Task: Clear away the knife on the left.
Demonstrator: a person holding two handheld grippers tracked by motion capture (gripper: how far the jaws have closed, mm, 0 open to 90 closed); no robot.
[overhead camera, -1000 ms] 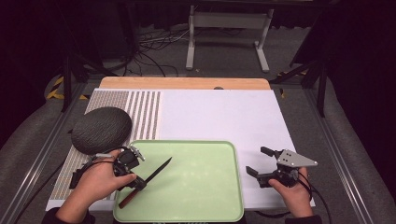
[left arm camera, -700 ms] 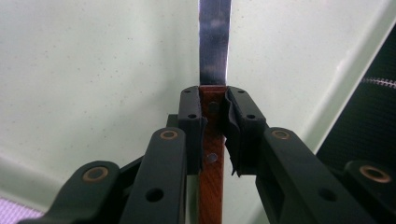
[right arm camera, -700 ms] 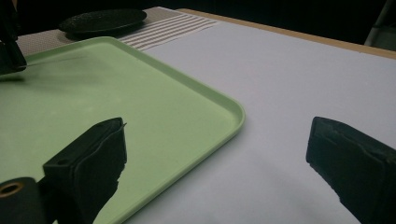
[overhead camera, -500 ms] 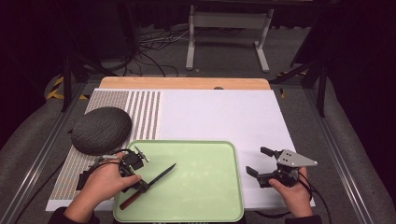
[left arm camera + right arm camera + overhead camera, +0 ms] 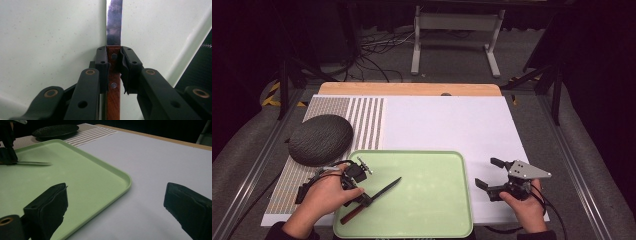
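Knife (image 5: pixel 371 199) lowered onto tray (image 5: pixel 432 165) — tip cropped.

The knife (image 5: pixel 371 199) has a brown riveted wooden handle and a narrow steel blade. It lies at the green tray's (image 5: pixel 437 220) left side, blade pointing up-right.

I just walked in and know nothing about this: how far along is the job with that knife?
Done: the left gripper has closed on the knife at its wooden handle. In hand: the knife is over the green tray, blade pointing away. Left: wherever it goes next; the right gripper waits open beside the tray.
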